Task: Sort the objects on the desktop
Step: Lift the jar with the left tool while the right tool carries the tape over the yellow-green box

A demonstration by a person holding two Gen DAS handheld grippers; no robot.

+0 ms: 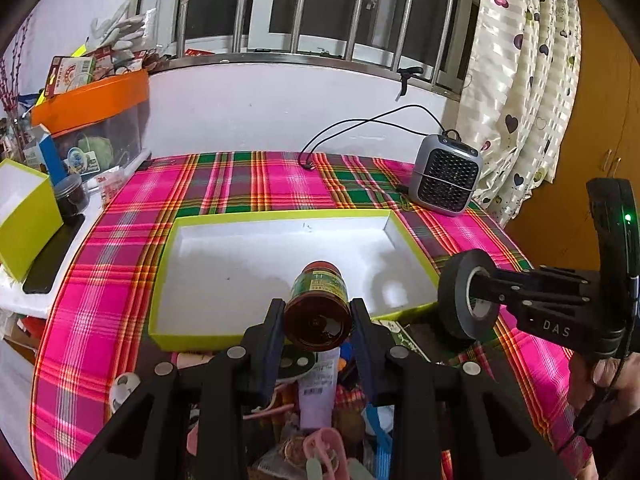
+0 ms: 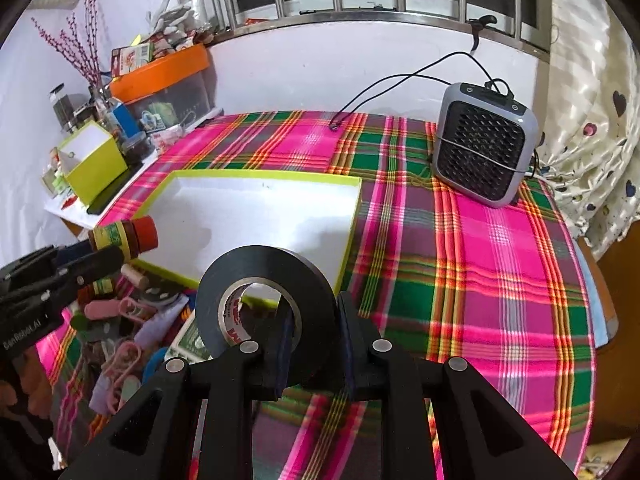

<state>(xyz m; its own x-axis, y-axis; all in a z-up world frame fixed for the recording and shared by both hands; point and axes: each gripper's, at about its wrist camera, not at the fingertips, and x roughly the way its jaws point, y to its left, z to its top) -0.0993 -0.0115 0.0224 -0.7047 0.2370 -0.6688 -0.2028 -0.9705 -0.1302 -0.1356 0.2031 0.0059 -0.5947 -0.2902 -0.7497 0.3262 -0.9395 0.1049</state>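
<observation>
while the left gripper (image 1: 318,320) clamps a small brown jar (image 1: 318,306) by its sides, bottom toward the camera and red cap pointing away, the jar hangs over the near edge of a shallow lime-green tray (image 1: 280,214) with a white floor. the right gripper (image 2: 314,344) pinches the wall of a roll of black tape (image 2: 266,300), one finger through the roll's core and the other outside, and holds it just at the tray's near right corner. the tray lies on a pink and green plaid tablecloth (image 2: 500,280). below the jar, on the near side of the tray, sits a heap of small items (image 1: 316,420): a pale tube, pink clips, other bits too jumbled to tell. a grey fan heater (image 2: 486,144) stands beyond the tray to its right.
</observation>
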